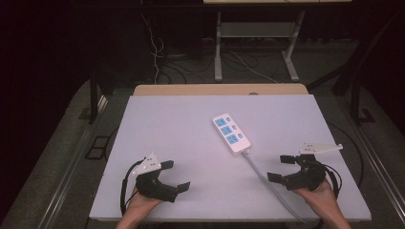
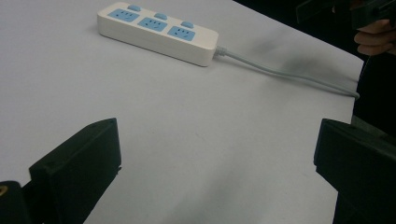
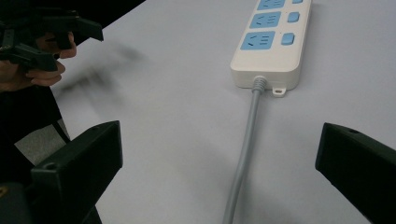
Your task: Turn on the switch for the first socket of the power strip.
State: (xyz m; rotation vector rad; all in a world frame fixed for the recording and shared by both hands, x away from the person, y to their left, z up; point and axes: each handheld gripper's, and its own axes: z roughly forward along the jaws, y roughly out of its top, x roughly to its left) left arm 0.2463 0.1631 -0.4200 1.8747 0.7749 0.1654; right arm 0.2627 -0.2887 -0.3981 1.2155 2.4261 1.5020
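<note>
On the white desk, a white power strip with three blue sockets, lying aslant right of the middle, its grey cord trailing toward the near edge and over it near the right corner. Near the left end of the near edge, the left tongs, held in a hand, jaws spread wide, nothing between them. Near the right end of the same edge, the right tongs, likewise agape and empty, just right of the cord and apart from the strip.
</note>
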